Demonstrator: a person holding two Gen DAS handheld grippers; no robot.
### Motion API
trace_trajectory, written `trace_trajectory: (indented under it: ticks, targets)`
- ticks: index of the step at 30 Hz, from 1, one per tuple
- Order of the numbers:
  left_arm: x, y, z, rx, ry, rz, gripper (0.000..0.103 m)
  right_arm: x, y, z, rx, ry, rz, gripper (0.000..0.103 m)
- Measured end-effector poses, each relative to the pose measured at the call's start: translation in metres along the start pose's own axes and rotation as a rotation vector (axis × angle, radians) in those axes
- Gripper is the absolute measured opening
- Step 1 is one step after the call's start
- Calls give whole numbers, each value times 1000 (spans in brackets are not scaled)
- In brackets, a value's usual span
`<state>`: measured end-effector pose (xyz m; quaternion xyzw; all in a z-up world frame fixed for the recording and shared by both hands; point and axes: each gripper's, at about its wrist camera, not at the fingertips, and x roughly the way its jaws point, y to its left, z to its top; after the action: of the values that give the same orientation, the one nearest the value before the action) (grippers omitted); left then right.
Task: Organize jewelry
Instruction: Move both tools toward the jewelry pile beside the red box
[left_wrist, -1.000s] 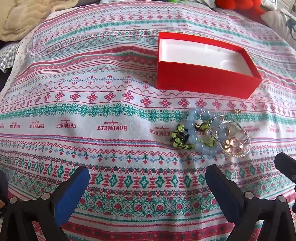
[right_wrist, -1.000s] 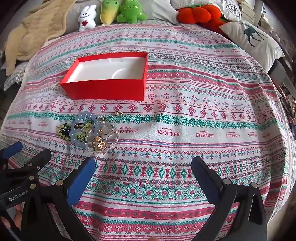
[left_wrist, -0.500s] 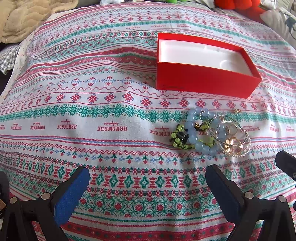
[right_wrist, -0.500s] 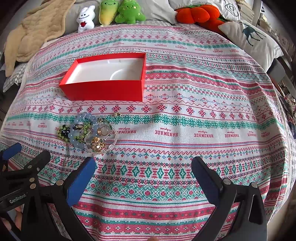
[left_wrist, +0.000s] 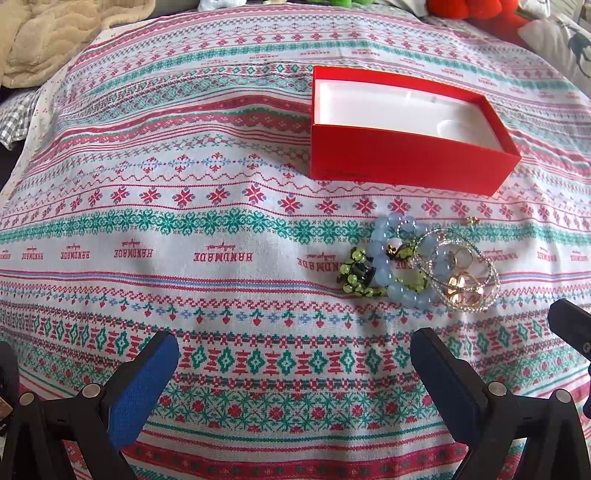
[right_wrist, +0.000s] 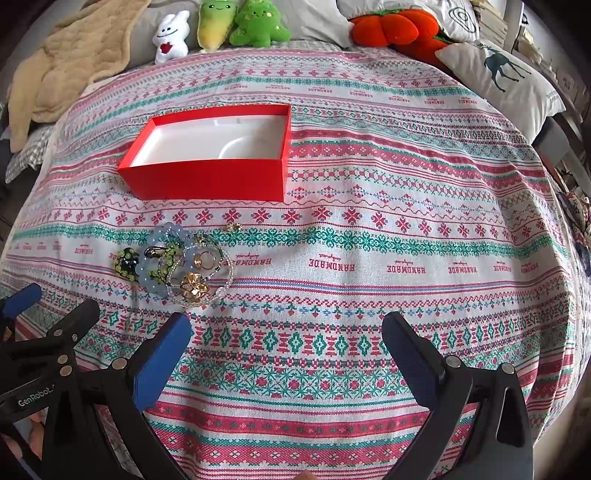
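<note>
Since the frames a second back, the red box (left_wrist: 406, 170) and the jewelry pile (left_wrist: 417, 264) have slid slightly lower in my left wrist view, and a touch lower in the right wrist view too; nothing on the cloth itself has shifted. I see my left gripper (left_wrist: 295, 354) at the bottom of its frame with the jaws spread wide and nothing between them, only the patterned cloth (left_wrist: 184, 206). My right gripper (right_wrist: 286, 341) stands the same way, wide apart and empty, at the bottom of its own frame.

The pile sits right of centre in the left view, just above the right-hand blue pad (left_wrist: 439, 365): a pale blue bead bracelet (left_wrist: 384, 258), green beads (left_wrist: 354, 284), a clear beaded loop (left_wrist: 476, 266) and gold pieces (left_wrist: 461, 288), all tangled and touching. A small gold bit (left_wrist: 472, 220) lies apart, between the pile and the box. The box stands open above the pile, its white lining bare.

In the right view, plush toys (right_wrist: 240, 26) and a deer pillow (right_wrist: 506, 77) line the top edge.
</note>
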<state>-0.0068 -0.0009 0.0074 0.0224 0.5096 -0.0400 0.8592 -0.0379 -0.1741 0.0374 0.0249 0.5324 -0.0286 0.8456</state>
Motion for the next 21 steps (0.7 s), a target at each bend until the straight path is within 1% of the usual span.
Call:
trace_trajectory:
  ticks: [3, 14, 19, 21]
  targets:
    - [0, 0, 0, -2, -3, 1, 103, 0, 0, 0, -4, -6, -10, 103]
    - [-1, 3, 1, -8, -7, -4, 103, 0, -1, 0, 2, 5, 1, 103]
    - [-2, 9, 5, -26, -10, -14, 103, -3, -4, 3, 14, 22, 23, 103]
    - [0, 12, 10, -36, 4, -30, 103, -6, -5, 6, 20, 25, 33, 103]
